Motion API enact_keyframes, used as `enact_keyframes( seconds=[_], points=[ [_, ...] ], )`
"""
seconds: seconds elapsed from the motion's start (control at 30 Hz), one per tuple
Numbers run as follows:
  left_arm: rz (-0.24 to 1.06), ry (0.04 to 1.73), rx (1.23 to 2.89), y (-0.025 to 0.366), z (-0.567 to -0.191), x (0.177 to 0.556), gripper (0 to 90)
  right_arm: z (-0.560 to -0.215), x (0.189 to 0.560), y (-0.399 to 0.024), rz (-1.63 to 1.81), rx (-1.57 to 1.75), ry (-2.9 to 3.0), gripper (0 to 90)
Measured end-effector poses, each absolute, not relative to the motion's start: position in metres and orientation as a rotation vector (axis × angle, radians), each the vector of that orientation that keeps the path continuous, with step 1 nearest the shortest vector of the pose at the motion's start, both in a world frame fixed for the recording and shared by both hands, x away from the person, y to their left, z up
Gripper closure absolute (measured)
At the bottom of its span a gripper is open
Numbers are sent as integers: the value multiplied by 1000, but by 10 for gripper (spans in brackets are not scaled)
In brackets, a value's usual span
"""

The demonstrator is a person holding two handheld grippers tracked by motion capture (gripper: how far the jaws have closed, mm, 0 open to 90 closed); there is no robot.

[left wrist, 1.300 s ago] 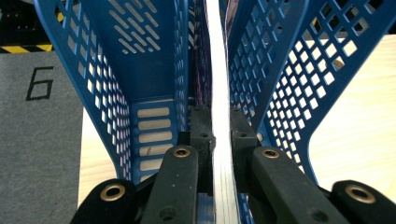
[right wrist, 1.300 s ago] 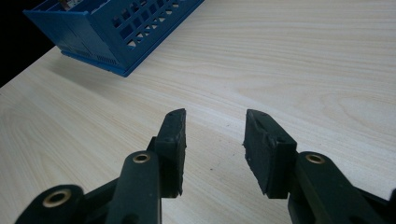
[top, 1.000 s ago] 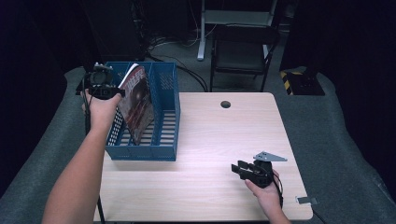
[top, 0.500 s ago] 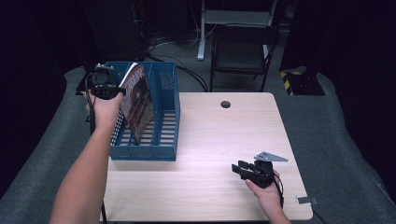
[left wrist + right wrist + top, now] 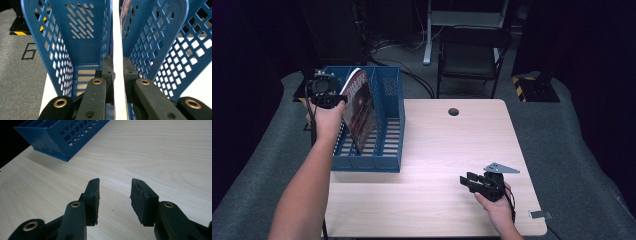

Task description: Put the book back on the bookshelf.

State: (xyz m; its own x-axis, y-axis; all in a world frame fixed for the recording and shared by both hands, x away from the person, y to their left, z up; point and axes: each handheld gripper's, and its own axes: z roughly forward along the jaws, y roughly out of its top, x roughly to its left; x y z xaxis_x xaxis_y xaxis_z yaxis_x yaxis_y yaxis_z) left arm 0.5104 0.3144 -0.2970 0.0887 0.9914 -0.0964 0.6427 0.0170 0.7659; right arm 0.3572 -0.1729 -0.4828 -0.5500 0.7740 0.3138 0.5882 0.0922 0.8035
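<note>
At about ten o'clock on the tabletop, my left claw pinches the top edge of a magazine that stands tilted in the middle compartment of the blue file rack. Over at five o'clock, my right claw is spread with nothing between its pads, low over bare wood, well apart from the rack.

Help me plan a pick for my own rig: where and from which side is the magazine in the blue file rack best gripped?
Grip the magazine by its top edge, coming from above. It stands on edge, leaning in a slot of the blue rack, whose walls cover its lower part; only the thin top rises clear. The left gripper holds it this way, jaws shut flat on both faces.
</note>
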Motion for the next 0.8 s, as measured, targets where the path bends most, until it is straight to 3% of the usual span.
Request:
enact_keyframes(
  seconds=[0.5,0.8],
  points=[
    [630,1607,1692,316,-300,509,792,-483,357,-171,1445,1377,2179,586],
    [616,1607,1714,312,-299,511,665,-483,357,-171,1440,1384,2180,586]
  ],
)
